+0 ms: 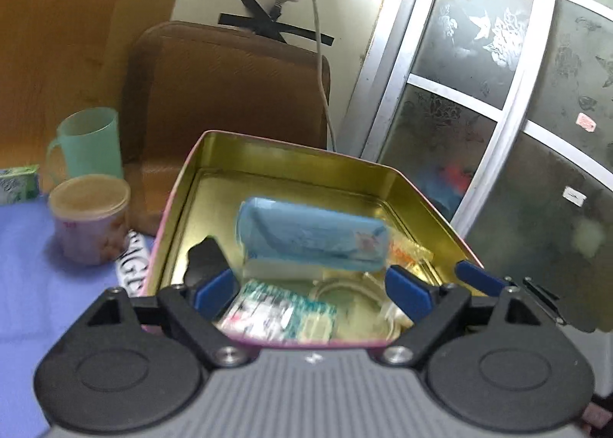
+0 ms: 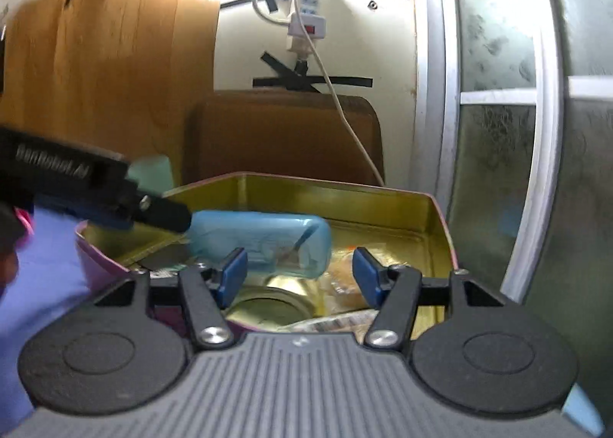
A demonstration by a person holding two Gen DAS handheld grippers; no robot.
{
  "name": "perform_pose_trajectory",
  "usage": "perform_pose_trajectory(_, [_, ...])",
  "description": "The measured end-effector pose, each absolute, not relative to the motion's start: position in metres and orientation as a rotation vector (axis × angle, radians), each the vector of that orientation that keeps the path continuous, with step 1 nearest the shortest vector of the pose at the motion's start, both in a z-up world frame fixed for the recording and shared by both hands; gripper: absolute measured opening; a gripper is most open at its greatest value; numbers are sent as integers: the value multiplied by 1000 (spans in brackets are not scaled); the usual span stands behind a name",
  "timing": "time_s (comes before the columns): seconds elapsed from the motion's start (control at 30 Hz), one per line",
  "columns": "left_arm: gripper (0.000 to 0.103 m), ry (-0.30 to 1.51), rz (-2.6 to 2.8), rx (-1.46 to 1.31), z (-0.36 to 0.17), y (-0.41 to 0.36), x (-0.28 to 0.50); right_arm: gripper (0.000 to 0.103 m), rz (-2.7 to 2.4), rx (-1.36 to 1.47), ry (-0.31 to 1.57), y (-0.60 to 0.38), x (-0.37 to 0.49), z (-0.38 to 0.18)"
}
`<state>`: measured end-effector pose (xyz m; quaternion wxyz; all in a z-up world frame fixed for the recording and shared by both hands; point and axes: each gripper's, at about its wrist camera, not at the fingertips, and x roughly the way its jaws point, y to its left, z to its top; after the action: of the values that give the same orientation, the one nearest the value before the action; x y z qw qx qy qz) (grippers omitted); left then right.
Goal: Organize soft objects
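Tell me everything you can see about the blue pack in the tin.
The blue pack is a soft, oblong, light blue plastic-wrapped packet with rounded ends and faint printing, blurred here. It lies lengthwise inside the open gold-lined tin, propped atop smaller packets rather than flat on the floor. Neither claw grips it.

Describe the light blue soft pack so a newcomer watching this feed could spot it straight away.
Find the big open tin, pink outside and gold inside, in front of the brown chair back. Among the clutter on its floor lies the light blue soft pack, lengthwise across the middle. It is the largest item there, puffy and pale blue, unlike the flat green-and-white packet nearer the camera.
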<state>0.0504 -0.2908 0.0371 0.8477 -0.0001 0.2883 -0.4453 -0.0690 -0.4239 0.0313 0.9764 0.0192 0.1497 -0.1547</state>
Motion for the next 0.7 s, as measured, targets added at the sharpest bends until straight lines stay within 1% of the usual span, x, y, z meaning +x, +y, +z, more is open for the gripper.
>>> perform_pose_trajectory(0.17, [92,527,-923,38,39,-250,24,64,-340,83,254,-418,-89,29])
perform_pose_trajectory(0.33, [92,556,-903,-11,37,-208,12,65,-309,194,229,-410,-100,30])
perform_pose_trajectory(0.47, [92,632,-851,-46,17,-181,12,66,-270,234,229,-397,-103,32])
perform_pose_trajectory(0.6, [91,727,-783,-31,-9,-163,15,66,-218,241,269,-378,-100,28])
perform_pose_trajectory(0.7, [92,699,-760,2,-8,-153,8,66,-174,248,329,-363,-97,21])
